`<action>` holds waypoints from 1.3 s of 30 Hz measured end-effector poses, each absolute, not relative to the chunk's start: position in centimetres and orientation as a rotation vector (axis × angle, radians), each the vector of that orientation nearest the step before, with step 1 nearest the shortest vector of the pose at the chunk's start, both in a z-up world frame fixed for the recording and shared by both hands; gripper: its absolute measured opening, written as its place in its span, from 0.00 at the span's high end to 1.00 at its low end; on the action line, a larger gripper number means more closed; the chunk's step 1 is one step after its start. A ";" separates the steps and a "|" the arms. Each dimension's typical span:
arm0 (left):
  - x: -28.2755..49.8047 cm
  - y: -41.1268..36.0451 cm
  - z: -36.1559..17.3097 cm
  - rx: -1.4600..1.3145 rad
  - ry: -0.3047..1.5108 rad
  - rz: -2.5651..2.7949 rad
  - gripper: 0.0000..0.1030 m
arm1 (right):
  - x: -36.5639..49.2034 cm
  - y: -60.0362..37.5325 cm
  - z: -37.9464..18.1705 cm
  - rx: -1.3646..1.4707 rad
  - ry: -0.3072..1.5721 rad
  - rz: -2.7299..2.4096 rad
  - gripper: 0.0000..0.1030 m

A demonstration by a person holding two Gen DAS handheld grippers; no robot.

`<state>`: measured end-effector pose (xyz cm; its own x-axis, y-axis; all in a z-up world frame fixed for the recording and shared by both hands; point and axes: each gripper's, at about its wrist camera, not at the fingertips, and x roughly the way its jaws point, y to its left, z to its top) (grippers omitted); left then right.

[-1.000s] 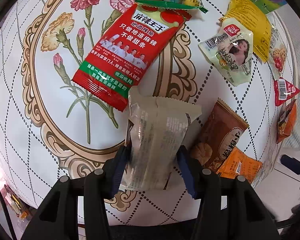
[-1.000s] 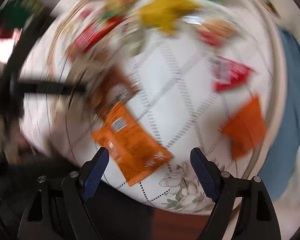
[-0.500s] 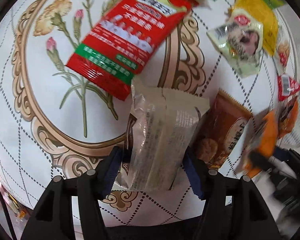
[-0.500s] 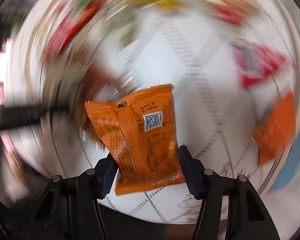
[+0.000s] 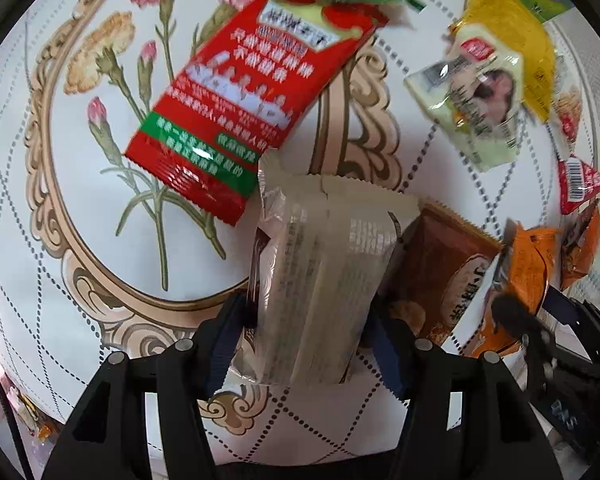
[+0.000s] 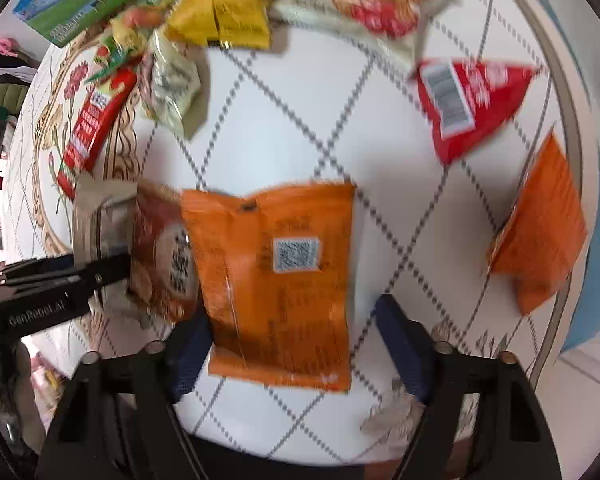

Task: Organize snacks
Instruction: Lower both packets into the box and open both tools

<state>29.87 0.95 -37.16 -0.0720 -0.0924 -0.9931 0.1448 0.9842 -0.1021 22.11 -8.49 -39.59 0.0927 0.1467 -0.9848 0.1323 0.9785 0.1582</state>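
Observation:
My left gripper point(image 5: 306, 332) is shut on a pale beige snack packet point(image 5: 324, 276) and holds it above the round flowered table point(image 5: 32, 240). A brown packet point(image 5: 448, 264) lies just right of it. My right gripper point(image 6: 292, 340) stands open around an orange packet point(image 6: 280, 280); its right finger is clear of the packet, the left one is at its edge. That orange packet point(image 5: 516, 284) and the right gripper point(image 5: 556, 336) show at the right of the left wrist view. The left gripper point(image 6: 60, 284) shows at the left of the right wrist view.
A long red packet point(image 5: 252, 108) lies on the flower print. A pale green packet point(image 5: 476, 108), a yellow bag point(image 6: 228, 4), a white-and-red bag point(image 6: 372, 0), a red triangular packet point(image 6: 468, 104) and another orange packet point(image 6: 540, 232) lie toward the far and right edge.
The right gripper's jaws have opened; the orange packet they pinched half a second ago now sits loose between them. The left gripper keeps its hold on the beige packet.

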 end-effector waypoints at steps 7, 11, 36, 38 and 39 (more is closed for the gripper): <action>30.1 1.4 -33.5 -0.014 1.562 -0.215 0.48 | 23.3 -9.7 -36.1 0.319 1.415 0.018 0.44; 30.6 2.2 -29.5 -0.069 1.506 -0.260 0.50 | 24.3 -9.8 -33.2 0.375 1.379 0.054 0.44; 60.3 1.7 -20.3 -0.227 1.452 -0.108 0.50 | 53.2 -11.1 -20.3 0.335 1.219 0.262 0.44; 60.9 1.5 -21.6 -0.201 1.485 -0.078 0.50 | 54.4 -10.0 -22.5 0.310 1.269 0.271 0.44; 61.1 1.5 -22.2 -0.196 1.501 -0.069 0.49 | 55.0 -9.7 -23.5 0.307 1.295 0.273 0.44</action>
